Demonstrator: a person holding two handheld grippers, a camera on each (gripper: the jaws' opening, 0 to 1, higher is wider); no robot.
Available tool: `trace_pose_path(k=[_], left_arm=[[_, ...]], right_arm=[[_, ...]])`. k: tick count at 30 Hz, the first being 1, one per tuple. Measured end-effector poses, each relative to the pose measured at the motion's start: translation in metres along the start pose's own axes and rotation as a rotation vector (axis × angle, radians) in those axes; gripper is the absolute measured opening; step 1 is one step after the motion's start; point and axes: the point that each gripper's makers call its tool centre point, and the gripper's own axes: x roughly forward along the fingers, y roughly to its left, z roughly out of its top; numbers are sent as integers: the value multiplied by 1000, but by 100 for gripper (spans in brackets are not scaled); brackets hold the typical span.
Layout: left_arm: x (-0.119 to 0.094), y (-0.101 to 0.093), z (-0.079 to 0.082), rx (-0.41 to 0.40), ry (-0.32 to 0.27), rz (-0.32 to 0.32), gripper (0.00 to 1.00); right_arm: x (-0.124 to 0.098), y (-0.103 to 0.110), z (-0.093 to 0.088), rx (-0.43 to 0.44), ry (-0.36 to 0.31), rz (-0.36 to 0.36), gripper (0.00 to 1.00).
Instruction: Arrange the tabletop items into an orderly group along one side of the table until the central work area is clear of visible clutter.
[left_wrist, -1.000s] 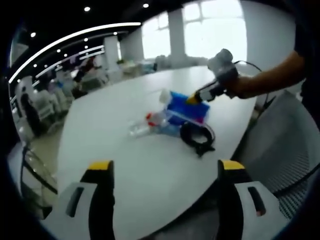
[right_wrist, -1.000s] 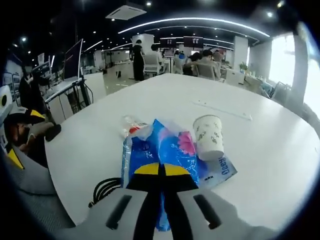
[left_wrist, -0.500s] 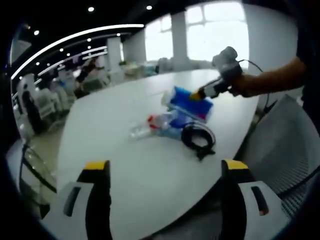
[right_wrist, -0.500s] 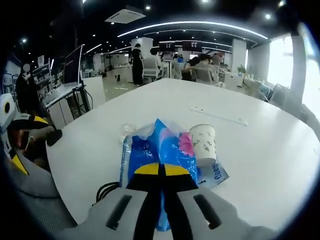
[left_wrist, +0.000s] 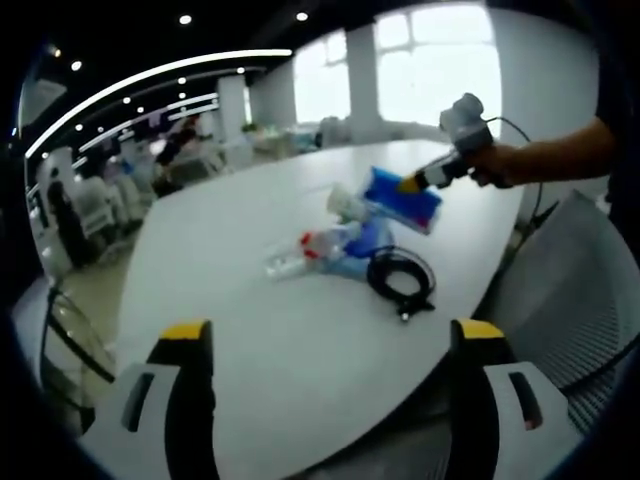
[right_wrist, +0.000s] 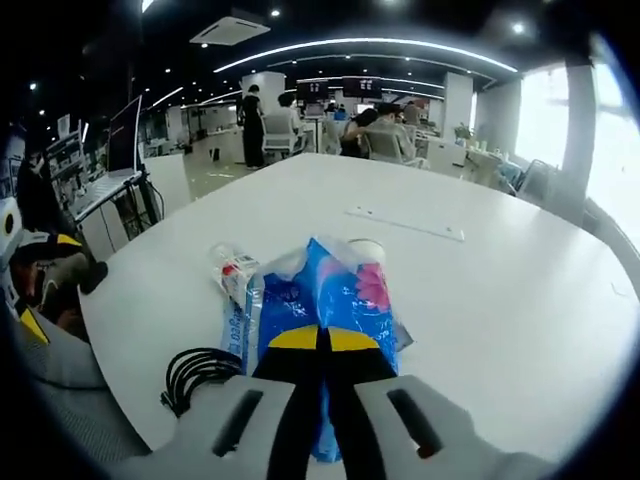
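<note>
My right gripper (right_wrist: 322, 338) is shut on a blue snack packet (right_wrist: 325, 295), which hangs above the white table (right_wrist: 480, 300). In the left gripper view that packet (left_wrist: 405, 197) is in the air beside a white paper cup (left_wrist: 345, 203), pinched by the right gripper (left_wrist: 412, 183). Behind the packet the cup's rim (right_wrist: 367, 247) peeks out. A clear bottle with a red label (left_wrist: 300, 255) lies on its side next to a second blue pack (left_wrist: 362, 245). A coiled black cable (left_wrist: 400, 280) lies near the table edge. My left gripper (left_wrist: 333, 335) is open, low and well short of the items.
A thin white strip (right_wrist: 405, 222) lies farther out on the table. The bottle (right_wrist: 235, 270) and cable (right_wrist: 200, 372) lie left of and below the held packet. A mesh chair (left_wrist: 580, 300) stands by the table edge. Desks, chairs and people fill the background.
My right gripper has lifted the blue packet off the pile and carried it up and across, so the cup now sits behind it. The left gripper stays open, barely moved.
</note>
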Motion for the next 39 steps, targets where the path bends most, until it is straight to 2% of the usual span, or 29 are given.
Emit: trace_pose_path(k=[9, 17, 28, 39], left_arm=[[0, 0, -1, -7, 4, 0, 96], [2, -2, -2, -7, 12, -9, 96], [1, -3, -4, 0, 19, -21, 95], [2, -3, -4, 4, 22, -19, 94]], right_arm=[[-4, -23, -19, 12, 34, -43, 0], [-3, -38, -46, 8, 99, -72, 0], [3, -46, -70, -3, 168, -75, 0], [6, -48, -83, 0, 201, -72, 1]])
